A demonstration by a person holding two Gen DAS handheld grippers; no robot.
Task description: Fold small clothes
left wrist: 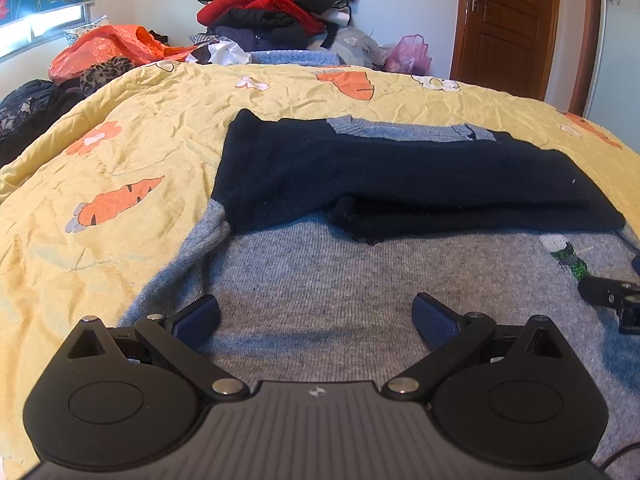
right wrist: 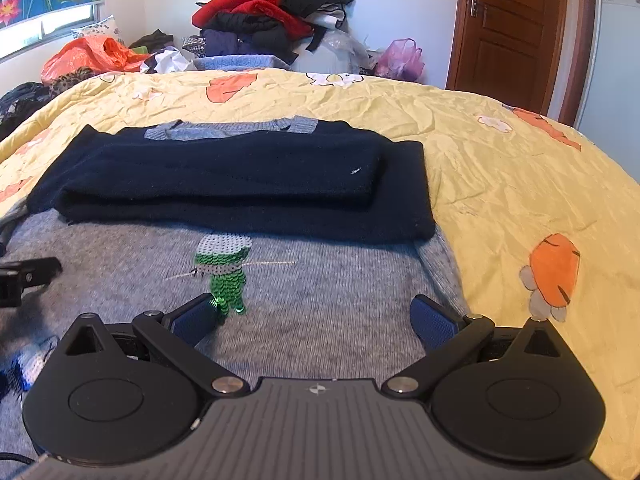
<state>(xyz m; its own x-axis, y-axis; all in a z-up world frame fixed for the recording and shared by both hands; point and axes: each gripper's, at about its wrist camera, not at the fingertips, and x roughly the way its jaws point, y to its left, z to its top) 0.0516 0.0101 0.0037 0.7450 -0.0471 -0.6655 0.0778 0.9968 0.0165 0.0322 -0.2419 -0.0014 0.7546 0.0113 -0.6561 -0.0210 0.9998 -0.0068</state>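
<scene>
Sweater lies flat on the yellow bedspread, dark sleeves folded across it. Left gripper and right gripper hover over its near hem, wide open, empty. The knit looks soft and limp; better pinch the hem corners.

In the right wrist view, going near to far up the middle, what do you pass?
right gripper → grey sweater → folded navy sleeves → grey collar → yellow carrot-print quilt → heap of clothes
</scene>
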